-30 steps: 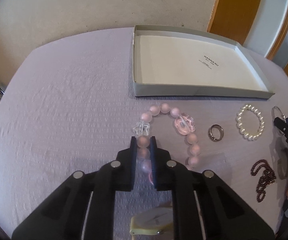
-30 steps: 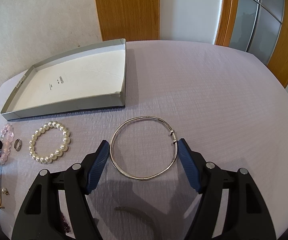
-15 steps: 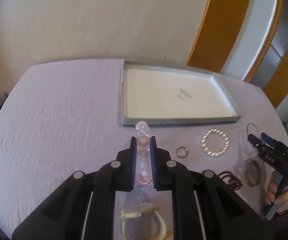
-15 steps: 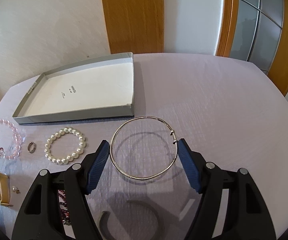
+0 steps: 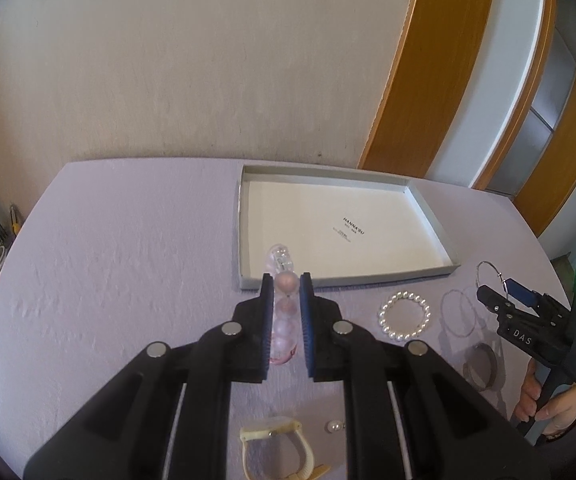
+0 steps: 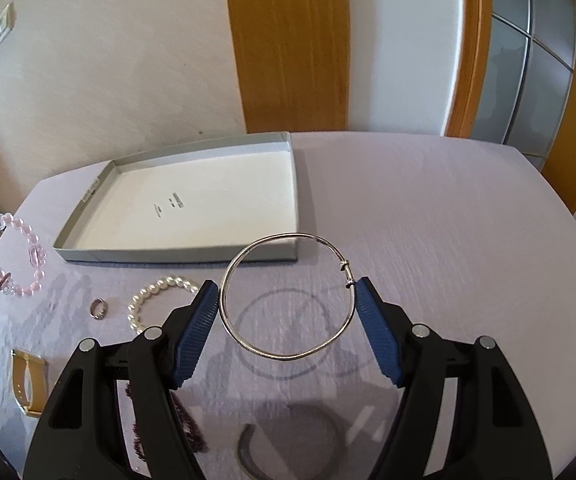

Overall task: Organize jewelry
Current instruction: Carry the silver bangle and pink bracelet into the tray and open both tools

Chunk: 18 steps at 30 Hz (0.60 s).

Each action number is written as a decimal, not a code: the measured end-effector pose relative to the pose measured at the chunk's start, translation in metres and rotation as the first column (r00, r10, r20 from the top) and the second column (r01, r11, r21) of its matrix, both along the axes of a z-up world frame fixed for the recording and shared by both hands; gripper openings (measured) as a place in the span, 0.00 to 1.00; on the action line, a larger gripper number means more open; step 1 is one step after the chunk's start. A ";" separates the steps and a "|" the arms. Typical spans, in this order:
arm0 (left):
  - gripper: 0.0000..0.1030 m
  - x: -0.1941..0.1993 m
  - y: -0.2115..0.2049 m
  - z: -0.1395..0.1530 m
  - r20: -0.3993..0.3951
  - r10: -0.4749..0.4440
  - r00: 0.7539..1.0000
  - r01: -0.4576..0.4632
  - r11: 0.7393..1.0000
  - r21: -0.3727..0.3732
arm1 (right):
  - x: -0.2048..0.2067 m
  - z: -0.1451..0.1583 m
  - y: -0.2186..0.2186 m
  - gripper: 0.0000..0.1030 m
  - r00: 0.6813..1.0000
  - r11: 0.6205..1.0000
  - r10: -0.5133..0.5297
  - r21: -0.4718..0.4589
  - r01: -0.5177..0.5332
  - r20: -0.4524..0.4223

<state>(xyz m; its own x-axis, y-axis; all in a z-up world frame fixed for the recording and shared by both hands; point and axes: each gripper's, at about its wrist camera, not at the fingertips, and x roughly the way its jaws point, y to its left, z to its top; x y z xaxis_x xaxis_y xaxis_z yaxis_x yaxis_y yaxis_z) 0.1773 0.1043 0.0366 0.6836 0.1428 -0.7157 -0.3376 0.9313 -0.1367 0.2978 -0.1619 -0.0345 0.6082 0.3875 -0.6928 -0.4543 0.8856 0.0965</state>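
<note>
Lavender cloth table (image 6: 428, 216) by a cream wall and wood-trimmed door: both grippers hold pieces aloft w/ the grey tray (image 5: 428, 208) not yet filled. Left gripper (image 5: 286, 284) is clamped on a pink bead bracelet (image 6: 19, 256), pads nipping one bead so the rest of the loop dangles free, its clear charm poking up past the tips toward the tray's near wall. Right gripper (image 6: 288, 300) stands wide but is braced across a thin silver bangle (image 6: 288, 296), pads bearing on opposite sides of the hoop, which casts its shadow on the cloth below – so it looks lifted, held flat by the span. Tray sits just beyond both, white liner bare; likely the drop spot. Near the tray on the cloth: pearl bracelet (image 5: 404, 316), small ring (image 6: 98, 308). Closer to the cams: yellow watch (image 5: 275, 440), dark red bead strand (image 6: 187, 428), grey cuff (image 5: 482, 368), tiny pearl stud (image 5: 332, 425). Person's hand (image 5: 548, 408) grips the right tool's handle at frame edge
</note>
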 end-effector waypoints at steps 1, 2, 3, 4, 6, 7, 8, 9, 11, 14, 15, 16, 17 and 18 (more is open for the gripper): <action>0.13 0.001 0.001 0.002 0.002 -0.003 1.000 0.003 1.000 0.002 | 0.002 0.003 0.003 0.69 1.000 1.000 0.005 0.000 -0.005 0.003; 0.13 0.003 0.001 0.004 0.006 -0.004 1.000 0.004 1.000 0.006 | 0.003 0.006 0.005 0.69 1.000 1.000 0.012 0.001 -0.012 0.005; 0.13 0.006 0.002 0.006 0.008 -0.006 1.000 0.006 1.000 0.009 | 0.005 0.010 0.009 0.69 1.000 1.000 0.021 0.000 -0.021 0.007; 0.13 0.009 0.002 0.009 0.011 -0.009 1.000 0.009 1.000 0.011 | 0.007 0.013 0.012 0.69 1.000 1.000 0.028 0.000 -0.028 0.010; 0.13 0.018 0.003 0.013 0.016 -0.014 1.000 0.014 1.000 0.020 | 0.013 0.020 0.022 0.69 0.999 0.999 0.046 -0.006 -0.046 0.020; 0.13 0.022 0.004 0.014 0.017 -0.014 1.000 0.014 1.000 0.022 | 0.015 0.023 0.026 0.69 0.998 0.999 0.053 -0.009 -0.052 0.025; 0.13 0.028 0.005 0.015 0.017 -0.018 1.000 0.017 1.000 0.025 | 0.020 0.026 0.033 0.69 0.998 0.998 0.063 -0.012 -0.062 0.031; 0.13 0.034 0.006 0.016 0.018 -0.021 1.000 0.020 0.999 0.028 | 0.024 0.029 0.038 0.69 0.997 0.997 0.070 -0.013 -0.070 0.032; 0.13 0.046 0.010 0.017 0.015 -0.026 1.000 0.026 0.999 0.026 | 0.035 0.032 0.049 0.69 0.996 0.996 0.083 -0.016 -0.082 0.027; 0.13 0.065 0.016 0.015 0.007 -0.025 1.000 0.025 1.000 0.018 | 0.055 0.032 0.067 0.69 0.995 0.995 0.096 -0.020 -0.096 0.015; 0.13 0.071 0.018 0.013 0.004 -0.027 1.000 0.027 0.999 0.017 | 0.061 0.032 0.073 0.69 0.995 0.995 0.101 -0.018 -0.101 0.009; 0.13 0.080 0.021 0.010 -0.001 -0.030 1.000 0.030 0.999 0.019 | 0.070 0.029 0.079 0.69 0.994 0.994 0.106 -0.014 -0.106 -0.002; 0.13 0.086 0.022 0.009 -0.003 -0.032 0.999 0.032 0.999 0.020 | 0.077 0.026 0.085 0.69 0.994 0.994 0.107 -0.010 -0.107 -0.013; 0.13 0.094 0.025 0.007 -0.006 -0.033 0.999 0.033 0.999 0.020 | 0.082 0.023 0.088 0.69 0.994 0.994 0.109 -0.006 -0.109 -0.022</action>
